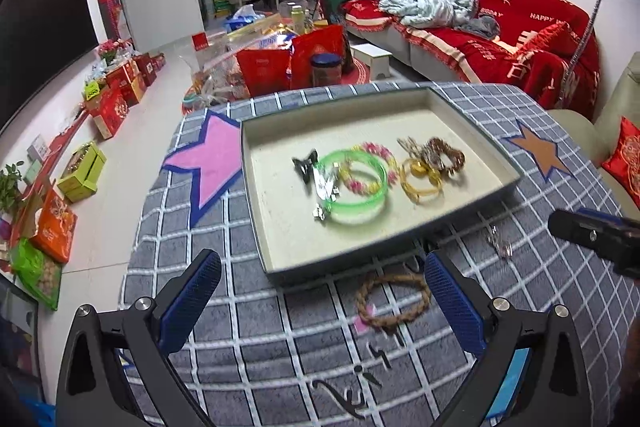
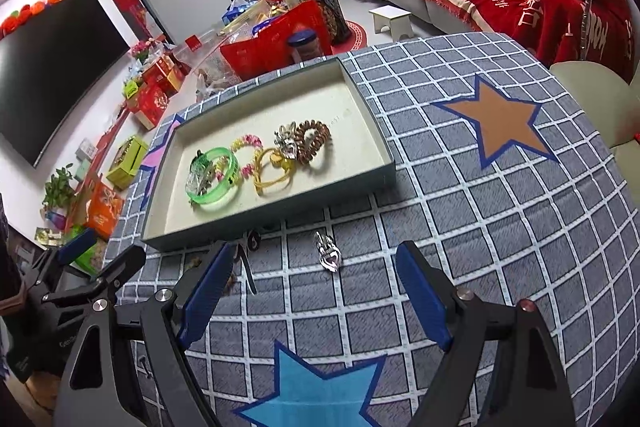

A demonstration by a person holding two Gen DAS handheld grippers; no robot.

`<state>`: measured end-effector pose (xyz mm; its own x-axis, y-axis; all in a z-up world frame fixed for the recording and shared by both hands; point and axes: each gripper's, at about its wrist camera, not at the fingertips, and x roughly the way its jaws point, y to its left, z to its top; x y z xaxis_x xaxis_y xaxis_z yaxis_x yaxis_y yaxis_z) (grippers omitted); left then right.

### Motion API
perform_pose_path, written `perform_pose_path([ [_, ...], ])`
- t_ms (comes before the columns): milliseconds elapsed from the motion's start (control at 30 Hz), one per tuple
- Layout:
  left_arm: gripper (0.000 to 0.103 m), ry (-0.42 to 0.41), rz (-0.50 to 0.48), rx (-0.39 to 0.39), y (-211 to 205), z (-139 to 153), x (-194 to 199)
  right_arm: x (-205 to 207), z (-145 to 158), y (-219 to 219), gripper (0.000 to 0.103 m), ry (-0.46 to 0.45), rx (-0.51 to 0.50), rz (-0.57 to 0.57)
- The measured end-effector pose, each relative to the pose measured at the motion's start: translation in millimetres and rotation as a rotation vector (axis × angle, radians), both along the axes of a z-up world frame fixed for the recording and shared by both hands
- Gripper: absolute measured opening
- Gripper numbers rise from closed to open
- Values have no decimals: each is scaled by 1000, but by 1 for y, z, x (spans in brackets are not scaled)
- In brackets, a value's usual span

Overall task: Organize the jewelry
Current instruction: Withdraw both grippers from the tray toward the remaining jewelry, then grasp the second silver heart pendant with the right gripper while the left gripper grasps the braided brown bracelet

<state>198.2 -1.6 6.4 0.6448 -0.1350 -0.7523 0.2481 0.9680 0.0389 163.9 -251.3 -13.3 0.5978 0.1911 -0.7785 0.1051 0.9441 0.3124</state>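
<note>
A shallow grey tray (image 1: 256, 219) (image 2: 276, 215) on the checked cloth holds a green bangle (image 1: 356, 205) (image 2: 218, 195), a black hair clip (image 1: 306, 165), a pink-yellow bead bracelet (image 1: 374, 151) (image 2: 248, 143), a yellow bangle (image 1: 420, 187) (image 2: 268, 183) and a brown coil tie (image 1: 446, 155) (image 2: 316, 141). A braided brown bracelet (image 1: 390, 301) lies on the cloth between my open left gripper's (image 1: 324, 295) fingers. A silver clip (image 2: 329, 254) (image 1: 499, 241) lies just ahead of my open, empty right gripper (image 2: 316, 285).
The cloth (image 1: 280, 347) has pink (image 1: 214, 163), orange (image 2: 500, 121) and blue (image 2: 308, 395) stars. The table's left edge drops to a floor with boxes (image 1: 116, 107). A red sofa (image 1: 520, 27) stands at the back right. The right gripper shows at the left wrist view's right edge (image 1: 596, 239).
</note>
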Motion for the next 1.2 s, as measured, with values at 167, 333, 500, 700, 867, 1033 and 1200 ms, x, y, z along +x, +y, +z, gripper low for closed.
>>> perform_pose_path([
  [167,103,23,-22,18,-2,-15,-15,-4,-11,2,86,33,-7,7],
  [333,103,69,-38,30,-7,-33,-21,-5,-21,7,86,67,-38,20],
  [500,103,99,-39,38,-13,-45,-17,1,-31,12,86,94,-77,36],
  [700,103,116,-31,41,-17,-54,-9,13,-42,17,86,119,-103,52],
  [867,103,115,-42,49,-26,-57,-6,25,-47,26,84,123,-145,70],
  [1033,103,118,-56,59,-34,-61,-1,36,-51,36,70,128,-188,98],
  [1200,100,154,-55,58,-36,-69,7,43,-56,43,57,137,-230,117],
])
